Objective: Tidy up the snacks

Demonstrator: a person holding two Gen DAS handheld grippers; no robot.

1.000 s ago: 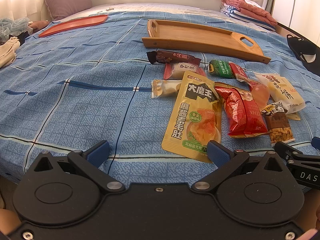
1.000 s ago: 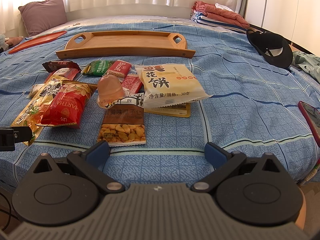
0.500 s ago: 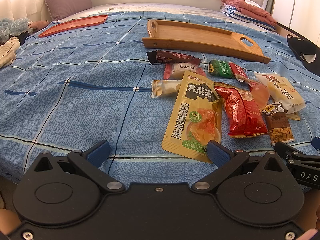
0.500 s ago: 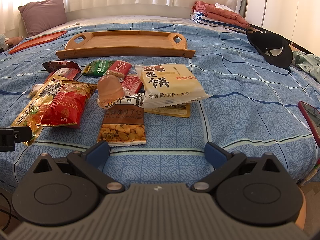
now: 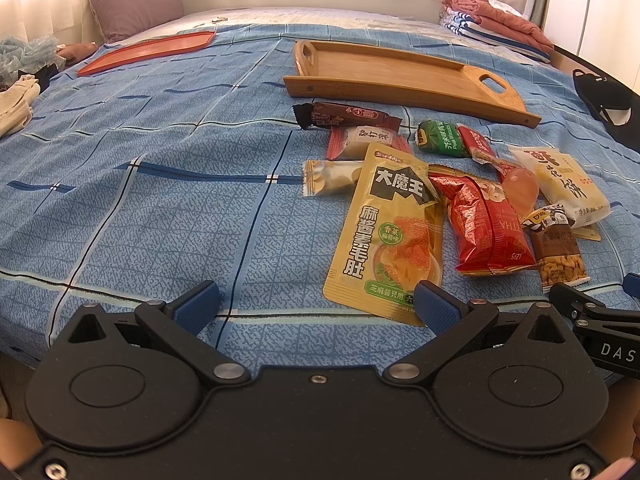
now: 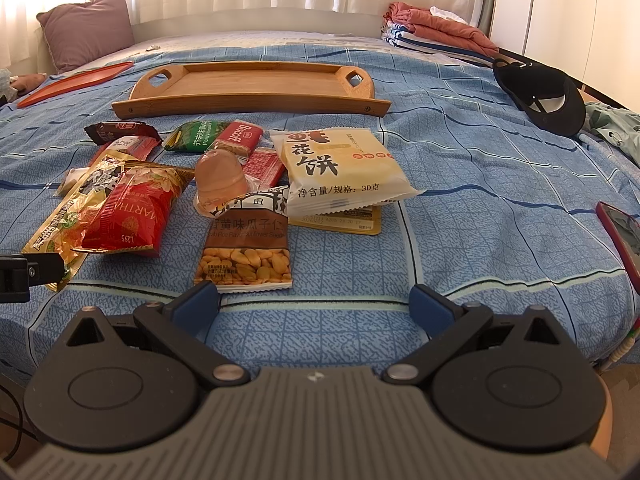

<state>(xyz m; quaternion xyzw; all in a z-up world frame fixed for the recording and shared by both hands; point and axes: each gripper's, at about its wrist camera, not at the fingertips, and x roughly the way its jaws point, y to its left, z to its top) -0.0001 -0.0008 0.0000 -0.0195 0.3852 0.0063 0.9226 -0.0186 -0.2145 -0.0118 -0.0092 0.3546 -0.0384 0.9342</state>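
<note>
Both claws hang at the near edge of the blue checked bedspread [image 6: 460,152], jaws spread wide and empty: the left claw [image 5: 316,304] and the right claw [image 6: 314,304], neither touching a packet.

Taking the long bamboo tray with cut-out handles [image 6: 256,88] as the landmark, all the snacks lie loose on the bed on its near side; none is in it yet. Nearest the right claw is the brown sunflower-seed sachet with a clear window [image 6: 246,248], flat and light, its top end tucked under neighbours; the free sealed bottom edge looks the best hold. Left of it lie the crinkled red foil bag [image 6: 132,216] and the tall yellow flat pouch [image 5: 386,232], the red one overlapping the yellow. Both are probably slippery film, so a pinch on a seam should hold better than on the puffed middle.

Closer to the tray sit the pink jelly cup [image 6: 220,178], rigid but easily tipped, and the pale yellow pastry pack [image 6: 340,164], likely crumbly, so grip lightly. Nearest the tray are the green pea packet [image 6: 196,140] and the dark brown bar wrapper [image 5: 352,114].
</note>
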